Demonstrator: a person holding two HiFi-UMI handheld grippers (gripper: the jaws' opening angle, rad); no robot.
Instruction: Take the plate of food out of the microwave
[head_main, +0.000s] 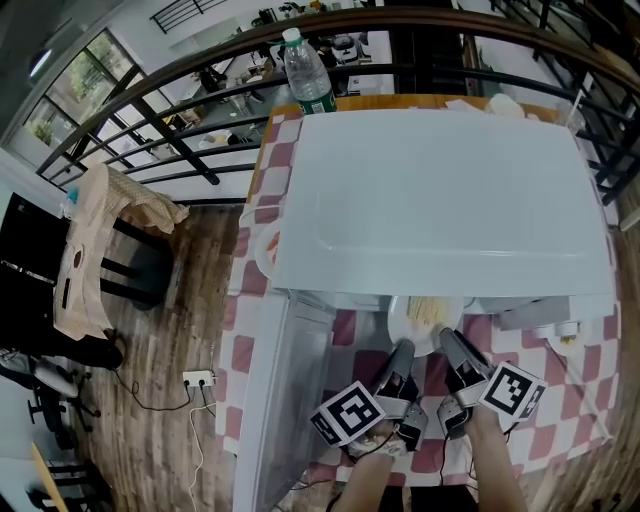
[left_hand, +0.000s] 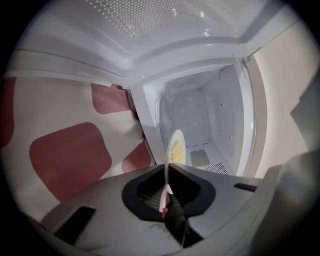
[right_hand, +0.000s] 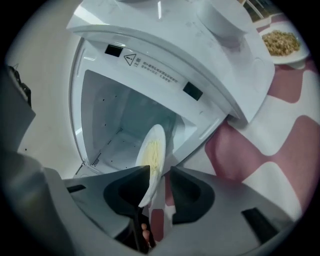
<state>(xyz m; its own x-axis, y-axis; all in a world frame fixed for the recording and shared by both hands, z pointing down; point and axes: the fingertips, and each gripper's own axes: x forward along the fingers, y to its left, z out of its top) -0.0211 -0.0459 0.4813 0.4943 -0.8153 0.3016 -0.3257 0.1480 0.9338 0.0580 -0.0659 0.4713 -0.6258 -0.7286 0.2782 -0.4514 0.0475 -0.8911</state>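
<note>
"Right, what's the count from your end?"

"One microwave with its door open, one plate of food, my two grippers, and one water bottle standing behind the microwave."

"Both grippers clamped?"

"No. My left gripper is pinched narrow on the plate's rim. My right gripper stands wide: the rim sits between its jaws and leans on one pad, with a gap to the other."

"And the plate itself?"

"At the microwave's open mouth, with its near edge out over the checked tablecloth."

"Does any camera have something the others lack?"

"The right gripper view shows a second dish of food on the cloth beside the microwave, which the left gripper view doesn't show. Only the head view shows the bottle and one power strip on the floor. The left gripper view looks deepest into the white cavity."
</note>
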